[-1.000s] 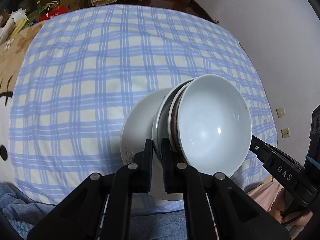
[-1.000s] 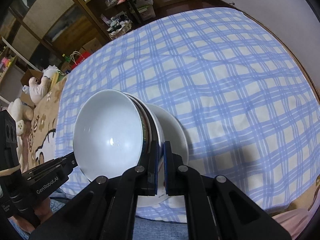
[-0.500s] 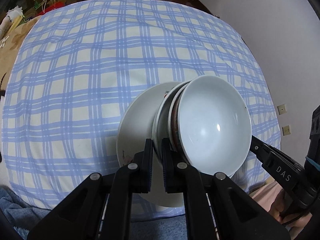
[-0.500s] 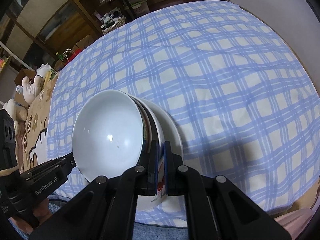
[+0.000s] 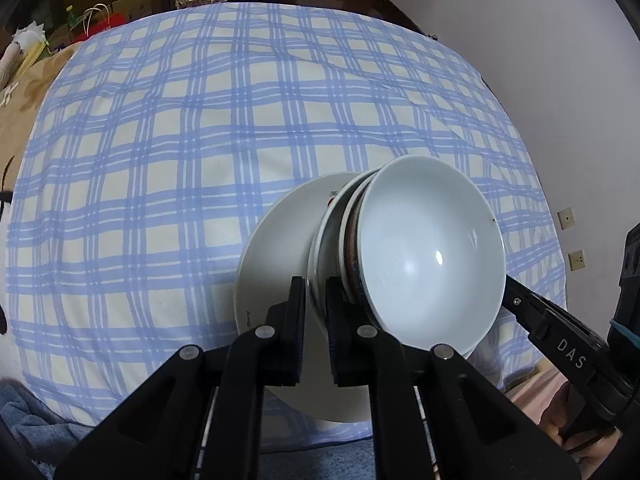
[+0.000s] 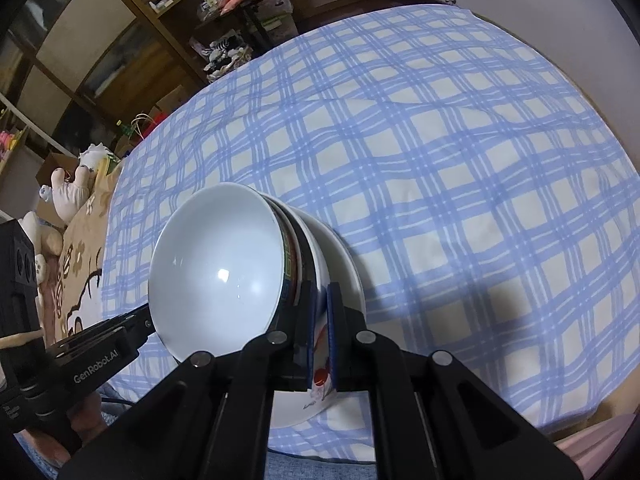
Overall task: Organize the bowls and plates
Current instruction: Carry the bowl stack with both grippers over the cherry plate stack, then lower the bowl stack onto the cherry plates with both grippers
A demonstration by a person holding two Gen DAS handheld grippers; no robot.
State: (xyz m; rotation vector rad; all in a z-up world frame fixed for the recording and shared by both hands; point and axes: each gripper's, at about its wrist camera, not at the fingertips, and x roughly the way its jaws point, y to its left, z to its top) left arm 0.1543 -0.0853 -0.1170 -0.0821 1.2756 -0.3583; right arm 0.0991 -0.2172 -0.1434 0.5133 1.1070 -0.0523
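Two grippers: L gripper (image 5: 316, 304) and R gripper (image 6: 319, 312), each pinched on opposite rims of the stack (image 5: 332, 248). 1 white bowl (image 5: 432, 256) on top, 2 more bowls under it, 1 plate (image 5: 276, 256) at the bottom. Stack is in the air, tipped, bowls' mouths facing sideways, above the checked cloth (image 5: 192, 152).
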